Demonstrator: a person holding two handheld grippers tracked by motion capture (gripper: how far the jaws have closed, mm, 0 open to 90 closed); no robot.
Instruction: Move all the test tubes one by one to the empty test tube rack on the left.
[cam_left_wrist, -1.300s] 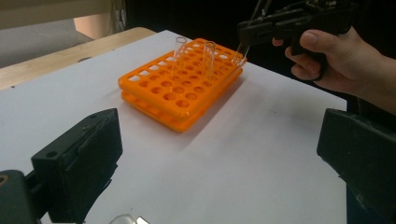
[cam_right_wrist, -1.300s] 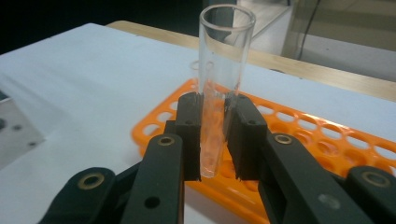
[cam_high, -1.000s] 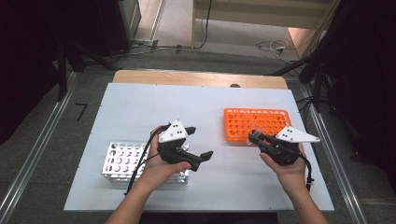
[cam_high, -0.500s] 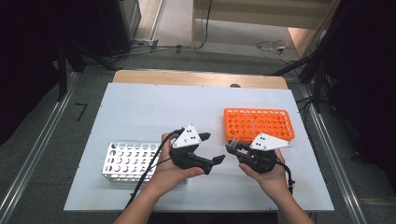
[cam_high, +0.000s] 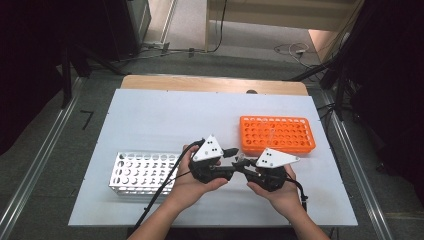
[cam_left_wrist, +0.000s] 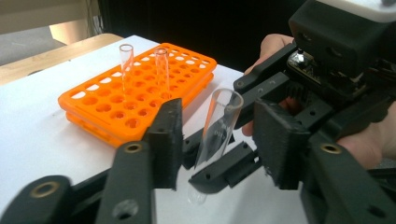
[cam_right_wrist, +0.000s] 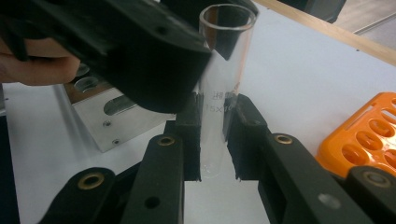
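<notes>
Two racks on the table (cam_high: 150, 115): steel rack (cam_high: 142, 172) at 9 o'clock, orange rack (cam_high: 276, 134) at 2 | tube (cam_left_wrist: 215, 135): light, stiff, slick, fragile glass; grip mid-wall, gently | right gripper (cam_right_wrist: 215, 175) clamps tube upright at table centre | left gripper (cam_left_wrist: 219, 140) level, jaws just been closing around tube, pads not yet touching.

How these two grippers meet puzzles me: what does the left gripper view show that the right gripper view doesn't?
Left gripper view: two tubes standing in the orange rack. Right gripper view: the metal rack and lettering on the held tube. Both: right gripper clamped on that tube, left gripper around it, jaws having just been closing, not pressing; orange rack; white table.
</notes>
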